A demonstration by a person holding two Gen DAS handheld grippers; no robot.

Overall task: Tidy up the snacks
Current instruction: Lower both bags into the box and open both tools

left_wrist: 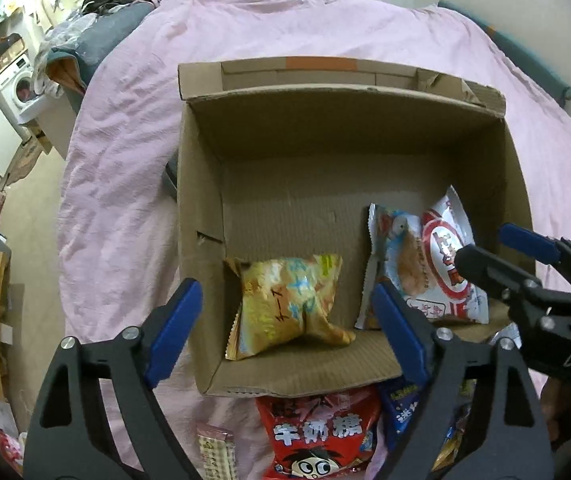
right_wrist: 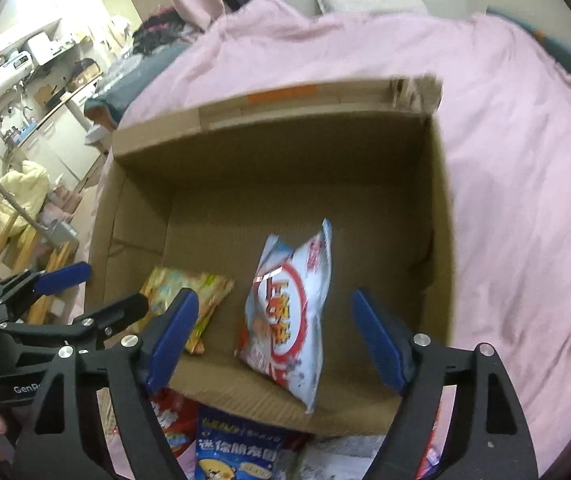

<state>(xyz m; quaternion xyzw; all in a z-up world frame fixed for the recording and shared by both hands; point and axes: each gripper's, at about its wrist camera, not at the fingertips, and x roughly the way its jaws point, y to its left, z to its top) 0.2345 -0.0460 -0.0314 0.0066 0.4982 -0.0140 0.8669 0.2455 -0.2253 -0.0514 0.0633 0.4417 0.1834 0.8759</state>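
Note:
An open cardboard box [left_wrist: 205, 208] sits on a pink bed cover; it also shows in the right wrist view [right_wrist: 437, 208]. Inside lie a yellow snack bag [left_wrist: 289, 304] at the near left and a white and red snack bag [left_wrist: 429, 268] at the near right. The right wrist view shows the yellow bag [right_wrist: 189, 300] and the white and red bag [right_wrist: 289, 316] too. My left gripper [left_wrist: 289, 332] is open and empty above the box's near edge. My right gripper [right_wrist: 277, 344] is open and empty just above the white and red bag; it shows in the left view [left_wrist: 497, 248].
More snack packets lie on the bed before the box: a red bag [left_wrist: 321, 436], a blue bag [right_wrist: 237, 452] and a small pink packet [left_wrist: 215, 452]. The pink bed cover [left_wrist: 133, 160] spreads all round. Furniture and a washing machine [left_wrist: 17, 84] stand left.

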